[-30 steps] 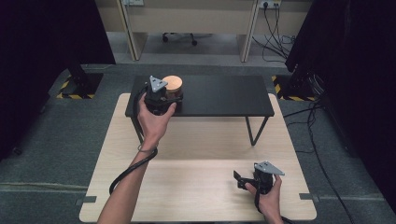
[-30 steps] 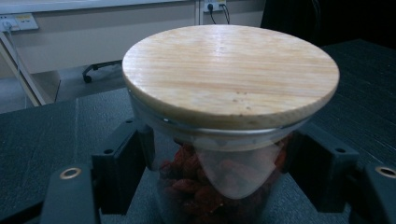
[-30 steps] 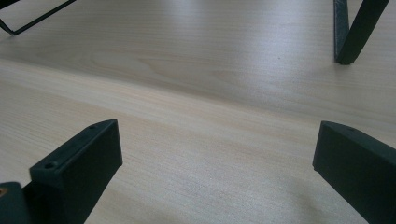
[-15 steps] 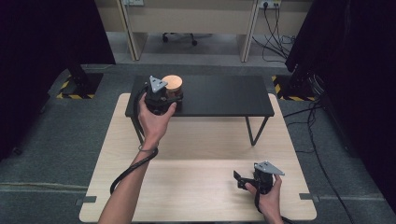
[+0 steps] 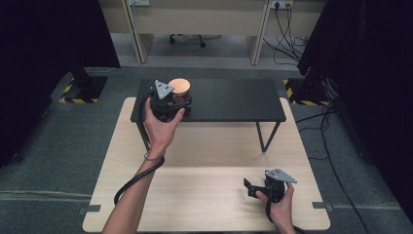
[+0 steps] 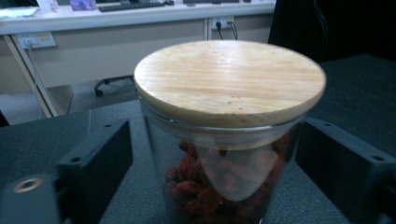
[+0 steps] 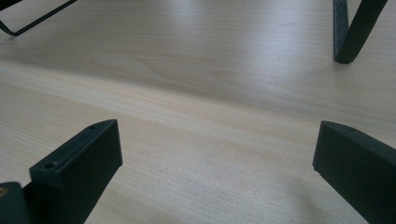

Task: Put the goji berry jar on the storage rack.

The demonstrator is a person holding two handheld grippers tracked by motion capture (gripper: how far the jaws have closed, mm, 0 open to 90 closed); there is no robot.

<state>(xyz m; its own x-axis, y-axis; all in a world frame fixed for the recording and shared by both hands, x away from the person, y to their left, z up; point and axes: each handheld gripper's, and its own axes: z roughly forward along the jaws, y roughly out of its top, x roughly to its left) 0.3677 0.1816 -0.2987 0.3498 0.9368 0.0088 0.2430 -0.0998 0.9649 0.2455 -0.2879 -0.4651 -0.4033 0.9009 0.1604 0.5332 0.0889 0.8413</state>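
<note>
A glass jar [image 5: 178, 92] with a round wooden lid [image 6: 229, 79] and red dried berries inside stands on the left part of the black shelf [image 5: 229, 100]. My left gripper [image 5: 171, 100] is at the jar, with one black jaw on each side of the glass. In the left gripper view a narrow strip of shelf shows between the left jaw and the jar, so the gripper is open around it. My right gripper [image 5: 254, 187] rests low over the wooden table [image 5: 204, 156] near its front right. It is open, and only bare wood lies between its jaws.
The black shelf stands on thin metal legs [image 5: 265, 136] over the back half of the table; one leg [image 7: 359, 32] shows ahead of the right gripper. Grey carpet surrounds the table. Desks, cables [image 5: 287, 29] and dark curtains stand behind.
</note>
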